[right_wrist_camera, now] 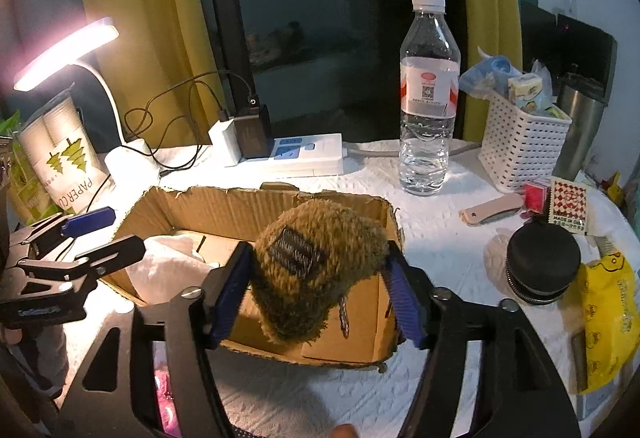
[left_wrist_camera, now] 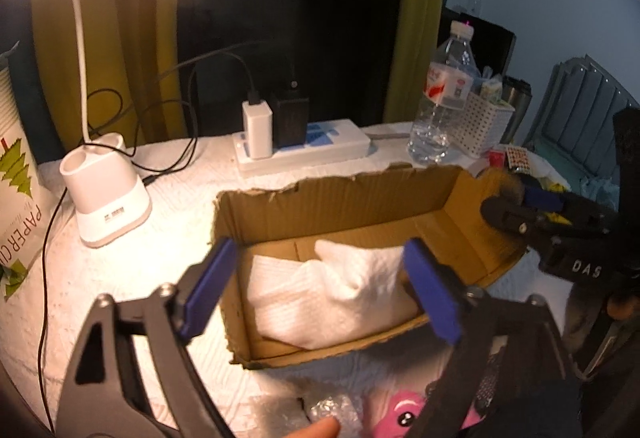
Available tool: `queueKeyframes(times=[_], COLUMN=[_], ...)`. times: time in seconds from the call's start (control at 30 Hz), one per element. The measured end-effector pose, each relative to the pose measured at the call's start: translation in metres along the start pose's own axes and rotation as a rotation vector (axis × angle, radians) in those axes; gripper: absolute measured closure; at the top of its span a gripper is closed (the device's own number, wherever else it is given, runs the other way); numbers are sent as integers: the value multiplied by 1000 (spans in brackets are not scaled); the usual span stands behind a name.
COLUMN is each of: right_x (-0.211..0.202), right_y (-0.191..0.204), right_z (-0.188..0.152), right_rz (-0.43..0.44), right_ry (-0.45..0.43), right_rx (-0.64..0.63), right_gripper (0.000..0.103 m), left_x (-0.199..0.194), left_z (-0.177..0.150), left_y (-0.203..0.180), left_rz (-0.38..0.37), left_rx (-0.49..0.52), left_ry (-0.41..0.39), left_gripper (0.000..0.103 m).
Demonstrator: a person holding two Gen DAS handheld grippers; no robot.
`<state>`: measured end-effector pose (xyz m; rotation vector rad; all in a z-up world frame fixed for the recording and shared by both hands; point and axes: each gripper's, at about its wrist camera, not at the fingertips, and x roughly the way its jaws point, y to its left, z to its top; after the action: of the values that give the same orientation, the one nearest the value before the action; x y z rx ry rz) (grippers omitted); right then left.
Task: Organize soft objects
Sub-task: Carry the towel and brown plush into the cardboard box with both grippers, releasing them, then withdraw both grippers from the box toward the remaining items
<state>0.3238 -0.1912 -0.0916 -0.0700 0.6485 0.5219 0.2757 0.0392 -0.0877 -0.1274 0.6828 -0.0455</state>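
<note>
Lamp-lit table under white paper, with a cardboard box point(right_wrist_camera: 280, 278) being filled.

A folded white cloth point(left_wrist_camera: 332, 290) is already laid in the box; a brown plush toy point(right_wrist_camera: 320, 270) is gripped by the right gripper point(right_wrist_camera: 316, 294) above the box's right end, not yet released. The left gripper point(left_wrist_camera: 320, 294) is held wide and empty. A pink plush point(left_wrist_camera: 404, 414) is left outside, mostly cut off; what the crinkled plastic point(left_wrist_camera: 332, 410) holds cannot be made out.

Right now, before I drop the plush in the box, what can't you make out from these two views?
- Pink toy, left wrist view: cut off by the bottom edge and the left gripper.
- Cardboard box floor's right half, right wrist view: hidden by the brown plush in the right gripper.
- Plush's dark patch: too blurred to read.
- Plush, left wrist view: mostly hidden behind the right gripper.
</note>
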Motion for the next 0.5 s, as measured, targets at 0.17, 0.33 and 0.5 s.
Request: queueKeyframes(times=[0.17,0.33,0.5], right_x=[-4,-16,-31], right_y=[-2,1,9], right_z=[0,0,-4], right_rz=[-33,-44,-54], right_ry=[-27,-44,-56], right_rx=[-2,-8,-28], right_gripper=[20,20,20], left_x=[-8,-21,-40], left_z=[1,2,2], left_y=[-1,-1,0], left_rz=[-6,-2,4], left_rx=[4,9,7], left_ry=[-23,-47,-73], left_gripper=[7,7,7])
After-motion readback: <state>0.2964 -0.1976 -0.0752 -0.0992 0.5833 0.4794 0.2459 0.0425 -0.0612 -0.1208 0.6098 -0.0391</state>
